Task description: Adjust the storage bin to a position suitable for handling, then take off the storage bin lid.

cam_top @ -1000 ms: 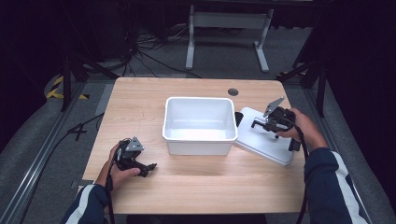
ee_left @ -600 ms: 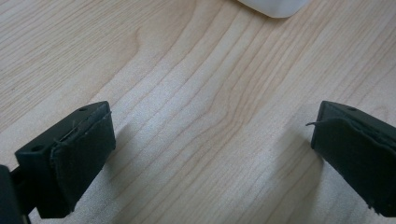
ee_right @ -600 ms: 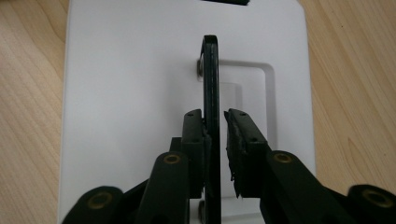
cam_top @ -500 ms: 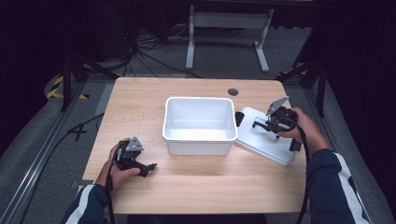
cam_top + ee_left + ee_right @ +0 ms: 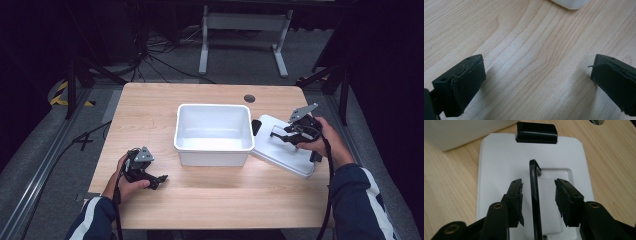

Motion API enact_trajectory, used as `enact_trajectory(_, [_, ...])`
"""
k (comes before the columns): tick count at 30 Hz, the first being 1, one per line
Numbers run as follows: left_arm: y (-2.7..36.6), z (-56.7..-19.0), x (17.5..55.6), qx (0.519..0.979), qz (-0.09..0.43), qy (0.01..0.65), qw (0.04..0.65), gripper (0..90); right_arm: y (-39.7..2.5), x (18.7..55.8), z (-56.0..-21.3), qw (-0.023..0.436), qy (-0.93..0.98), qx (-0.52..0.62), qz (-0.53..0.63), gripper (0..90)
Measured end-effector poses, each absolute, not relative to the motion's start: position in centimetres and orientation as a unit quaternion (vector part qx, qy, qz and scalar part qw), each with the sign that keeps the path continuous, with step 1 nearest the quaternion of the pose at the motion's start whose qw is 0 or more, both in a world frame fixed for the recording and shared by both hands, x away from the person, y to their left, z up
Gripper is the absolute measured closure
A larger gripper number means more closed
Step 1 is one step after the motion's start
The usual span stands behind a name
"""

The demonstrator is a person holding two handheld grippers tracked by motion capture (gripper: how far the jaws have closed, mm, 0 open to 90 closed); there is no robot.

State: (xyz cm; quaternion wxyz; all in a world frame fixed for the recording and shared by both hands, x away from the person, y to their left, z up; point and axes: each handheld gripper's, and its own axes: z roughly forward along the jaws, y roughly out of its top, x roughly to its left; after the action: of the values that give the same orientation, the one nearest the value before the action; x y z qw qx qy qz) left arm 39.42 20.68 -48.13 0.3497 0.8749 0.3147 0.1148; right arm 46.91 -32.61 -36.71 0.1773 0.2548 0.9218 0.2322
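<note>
Our right gripper [image 5: 537,202] straddles the flat white plastic lid's [image 5: 499,170] raised black handle [image 5: 534,195], jaws unclosed; next, we squeeze.

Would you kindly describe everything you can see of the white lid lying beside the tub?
The white lid looks like smooth plastic, rectangular with rounded corners and a shallow recessed centre panel. It lies flat on the wooden table, right of the white tub, partly over the table's edge. A black latch sits on one short edge. Its thin black handle stands up between the open jaws of the right hand-held gripper, not yet clamped.
</note>
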Motion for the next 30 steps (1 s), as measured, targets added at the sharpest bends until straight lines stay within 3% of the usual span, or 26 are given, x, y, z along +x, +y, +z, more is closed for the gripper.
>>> enact_trajectory(30, [20.7,-48.1,39.4,0.875,0.115,0.315,0.350,0.2,-34.8,40.5,-35.3,0.231,0.881,0.286,0.297,47.4])
